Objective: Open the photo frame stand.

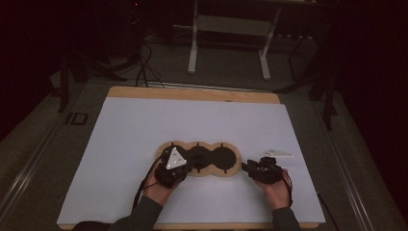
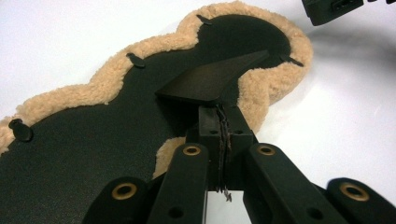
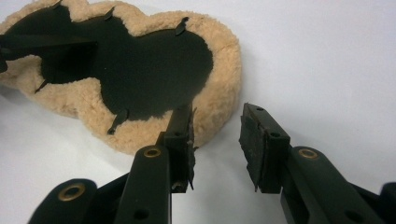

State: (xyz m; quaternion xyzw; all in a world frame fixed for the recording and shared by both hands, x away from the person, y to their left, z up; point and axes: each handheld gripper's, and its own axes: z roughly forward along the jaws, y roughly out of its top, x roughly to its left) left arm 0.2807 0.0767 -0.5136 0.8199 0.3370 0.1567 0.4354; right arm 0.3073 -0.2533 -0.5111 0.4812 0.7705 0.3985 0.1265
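The tabletop (image 1: 125, 144) is white and big, in a dark room. In the middle lies a fuzzy tan pad (image 1: 198, 159) with a black top, shaped like three bumps. The left gripper (image 2: 219, 126) has its jaws pressed together, pinching a black flap (image 2: 210, 79) lifted off the pad. I think the flap gets peeled next, with a slow, steady pull. The right gripper (image 3: 217, 135) waits beside the pad, jaws spread, holding nothing.

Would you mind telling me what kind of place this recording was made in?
Probably a dim lab or workshop: a board-topped table under a white sheet, loose cables on the floor, and a white metal stand behind it.
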